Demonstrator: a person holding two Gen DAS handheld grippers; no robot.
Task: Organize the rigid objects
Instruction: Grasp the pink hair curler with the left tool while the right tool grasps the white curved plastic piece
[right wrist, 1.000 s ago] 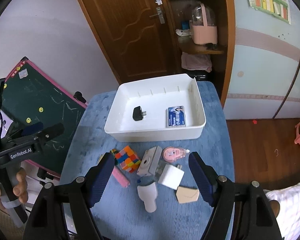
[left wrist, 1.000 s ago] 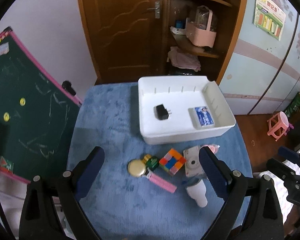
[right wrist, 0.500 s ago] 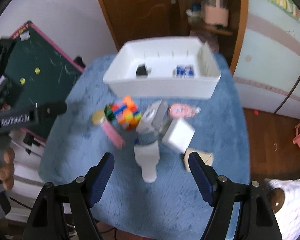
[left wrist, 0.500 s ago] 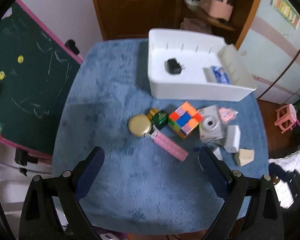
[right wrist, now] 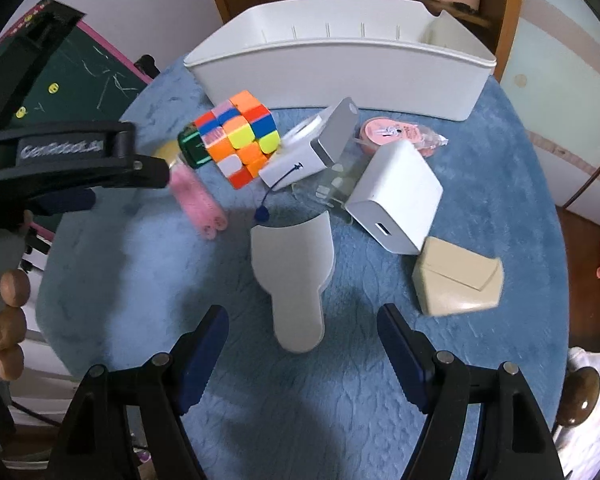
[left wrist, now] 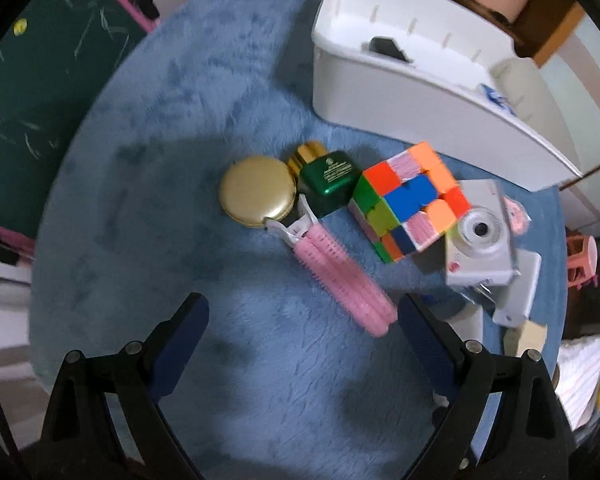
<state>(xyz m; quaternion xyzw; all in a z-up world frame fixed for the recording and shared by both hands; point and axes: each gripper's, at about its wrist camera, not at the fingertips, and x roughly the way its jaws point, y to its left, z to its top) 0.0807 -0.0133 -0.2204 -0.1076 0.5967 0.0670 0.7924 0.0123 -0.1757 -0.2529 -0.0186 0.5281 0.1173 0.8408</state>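
**Both tongs spread above the clutter, gripping nothing**

My right tongs [right wrist: 302, 350] stood apart and empty, and the narrow end of the white scoop-shaped piece [right wrist: 294, 276] lay between their tips on the blue surface [right wrist: 500, 184]. Just right of it sat the beige angular case [right wrist: 458, 280], with the white charger block [right wrist: 396, 196] behind that. My left tongs [left wrist: 302, 316] were likewise spread and held nothing; the near end of the pink hair roller [left wrist: 342, 280] lay just beside their right fingertip [left wrist: 414, 320]. Past the roller I saw the gold round compact [left wrist: 256, 190] touching the green bottle [left wrist: 328, 182], then the colour cube [left wrist: 408, 206] and the small white toy camera [left wrist: 480, 240] leaning close by it. A pink tape dispenser [right wrist: 396, 134] lay behind the charger. Farthest off stood the white bin [right wrist: 340, 68], holding a black plug [left wrist: 386, 48] and a blue-printed pack [left wrist: 498, 98].
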